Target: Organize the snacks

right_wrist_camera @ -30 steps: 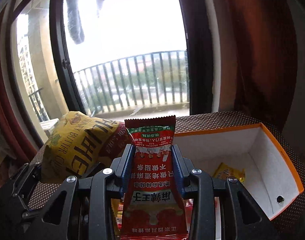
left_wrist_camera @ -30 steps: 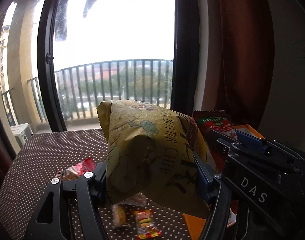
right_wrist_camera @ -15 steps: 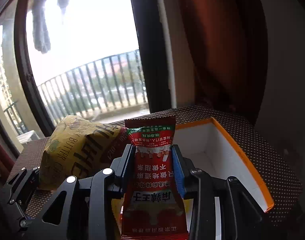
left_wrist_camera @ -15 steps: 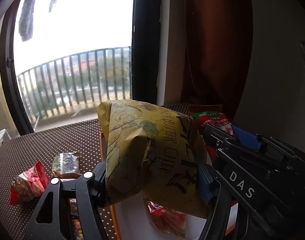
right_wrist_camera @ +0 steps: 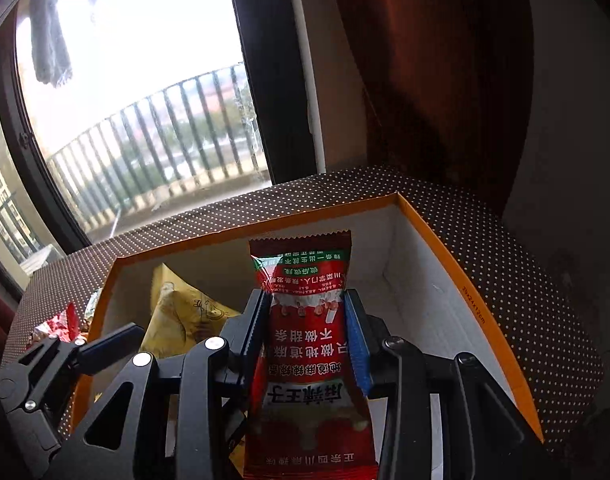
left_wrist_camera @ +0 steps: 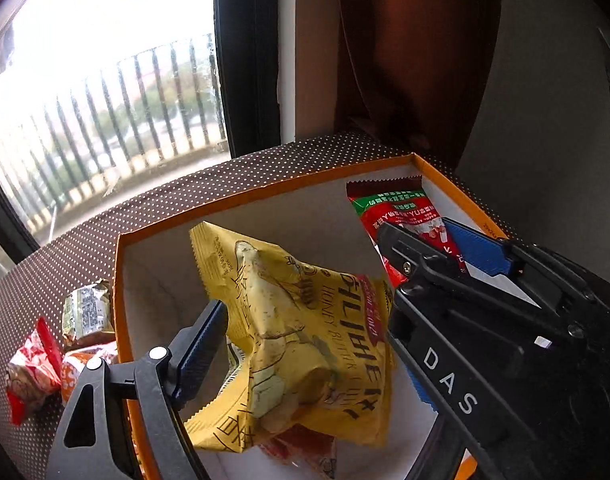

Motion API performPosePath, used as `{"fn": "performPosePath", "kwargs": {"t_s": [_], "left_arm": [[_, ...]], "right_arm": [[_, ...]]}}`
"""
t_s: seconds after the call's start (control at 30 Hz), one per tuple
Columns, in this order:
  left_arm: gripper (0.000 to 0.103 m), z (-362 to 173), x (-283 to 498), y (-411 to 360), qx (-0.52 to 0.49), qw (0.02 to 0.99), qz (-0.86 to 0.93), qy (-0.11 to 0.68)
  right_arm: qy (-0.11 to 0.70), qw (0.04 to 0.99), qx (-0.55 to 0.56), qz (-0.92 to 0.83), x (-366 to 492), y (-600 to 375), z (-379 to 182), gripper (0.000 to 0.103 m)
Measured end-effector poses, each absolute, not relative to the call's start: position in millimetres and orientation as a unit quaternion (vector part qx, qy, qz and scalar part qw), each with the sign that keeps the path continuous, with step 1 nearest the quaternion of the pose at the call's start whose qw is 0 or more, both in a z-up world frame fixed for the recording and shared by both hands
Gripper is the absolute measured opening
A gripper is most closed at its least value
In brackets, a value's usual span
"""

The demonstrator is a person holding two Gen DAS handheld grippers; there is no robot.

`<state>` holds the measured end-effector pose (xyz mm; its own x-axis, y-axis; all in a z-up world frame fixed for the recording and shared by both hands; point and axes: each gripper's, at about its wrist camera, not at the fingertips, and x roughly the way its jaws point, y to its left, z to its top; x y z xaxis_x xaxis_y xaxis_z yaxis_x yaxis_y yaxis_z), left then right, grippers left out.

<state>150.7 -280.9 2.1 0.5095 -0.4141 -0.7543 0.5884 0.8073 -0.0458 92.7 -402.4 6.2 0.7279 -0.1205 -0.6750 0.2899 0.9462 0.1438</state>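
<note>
My left gripper [left_wrist_camera: 305, 356] is over the orange-rimmed white box [left_wrist_camera: 265, 196], its jaws spread wide. The yellow honey butter chip bag [left_wrist_camera: 305, 356] sits tilted between them inside the box, apart from the left finger [left_wrist_camera: 197, 344]; the right finger is hidden. My right gripper [right_wrist_camera: 307, 332] is shut on a red spicy-strip packet [right_wrist_camera: 305, 320], held upright over the box [right_wrist_camera: 437, 232]. The packet [left_wrist_camera: 401, 220] and the right gripper also show in the left wrist view. The yellow bag [right_wrist_camera: 181, 312] also shows in the right wrist view.
The box stands on a brown dotted tablecloth [left_wrist_camera: 85, 248]. Loose snacks lie left of the box: a red-and-white wrapped pack [left_wrist_camera: 33, 372] and a silver-green pack [left_wrist_camera: 85, 312]. Another red packet [left_wrist_camera: 305, 448] lies under the yellow bag. Window and curtain stand behind.
Both grippers have moved right and tipped down over the box. My left gripper has opened and the yellow bag has dropped into the box. The right still grips the red packet.
</note>
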Motion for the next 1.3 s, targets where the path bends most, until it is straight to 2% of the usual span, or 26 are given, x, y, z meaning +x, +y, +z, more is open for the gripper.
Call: {"fn": "performPosePath", "kwargs": {"t_s": [0.13, 0.23, 0.3, 0.4, 0.6, 0.87, 1.3], "left_arm": [[0.084, 2.7, 157.8, -281.9, 0.103, 0.854, -0.29, 0.419], [0.085, 1.3, 157.6, -281.2, 0.089, 0.849, -0.292, 0.432], [0.086, 5.2, 150.7, -285.9, 0.084, 0.847, -0.292, 0.436], [0.087, 2.4, 146.5, -288.4, 0.083, 0.847, -0.288, 0.439], [0.088, -0.2, 120.6, -291.5, 0.101, 0.865, -0.249, 0.423], [0.088, 16.5, 80.5, -274.4, 0.111, 0.892, -0.241, 0.367], [0.088, 41.1, 43.9, -222.2, 0.084, 0.914, -0.238, 0.318]], "right_arm": [[0.354, 0.922, 0.115, -0.112, 97.8, -401.8, 6.8, 0.043], [0.357, 0.919, 0.118, -0.117, 100.0, -402.1, 5.6, 0.056], [0.361, 0.917, 0.12, -0.121, 101.7, -401.8, 5.2, 0.07], [0.363, 0.917, 0.112, -0.124, 99.6, -400.8, 5.9, 0.075], [0.365, 0.919, 0.097, -0.115, 90.2, -394.5, 3.8, 0.08], [0.349, 0.925, 0.101, -0.112, 66.2, -380.9, 11.2, 0.08], [0.316, 0.939, 0.082, -0.109, 25.1, -327.2, 38.9, 0.081]]}}
